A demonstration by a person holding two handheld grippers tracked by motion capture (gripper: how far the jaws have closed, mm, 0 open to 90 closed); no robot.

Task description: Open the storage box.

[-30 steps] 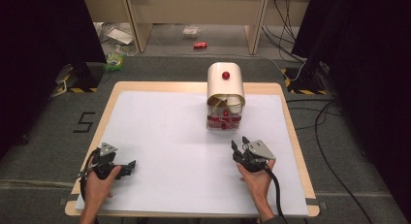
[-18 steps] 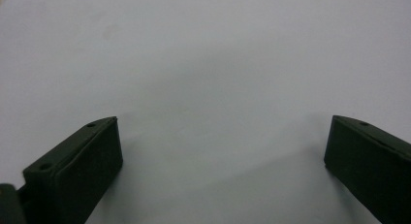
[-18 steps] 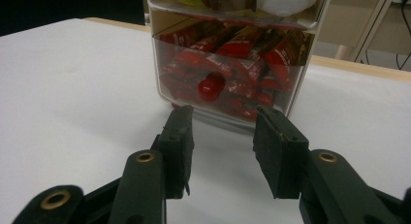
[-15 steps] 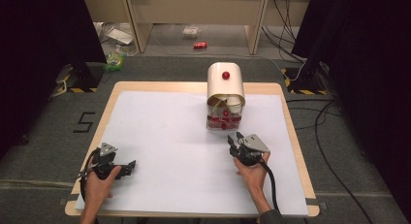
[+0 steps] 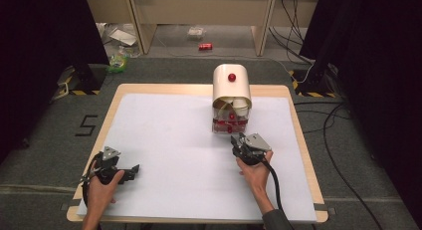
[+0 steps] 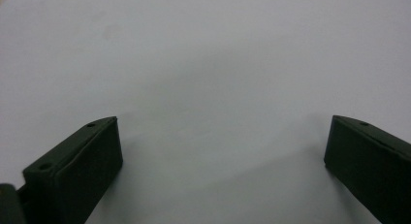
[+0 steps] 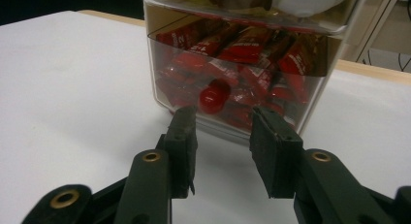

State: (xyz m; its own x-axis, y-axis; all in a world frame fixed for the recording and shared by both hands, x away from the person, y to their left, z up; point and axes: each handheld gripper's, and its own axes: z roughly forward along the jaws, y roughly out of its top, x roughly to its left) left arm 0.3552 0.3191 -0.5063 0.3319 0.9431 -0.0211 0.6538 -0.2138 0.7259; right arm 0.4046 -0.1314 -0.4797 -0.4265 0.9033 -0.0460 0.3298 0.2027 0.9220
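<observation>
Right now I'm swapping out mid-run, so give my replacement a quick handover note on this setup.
Right claw: jaws have just been closing, nothing between them, short of the red knob on the clear drawer of sachets.
Left claw: open over bare white sheet, near the table's front left.
Dispenser: far centre of table, cream lid on.
Done: approach. Left: probably grip the knob and pull the drawer.
</observation>
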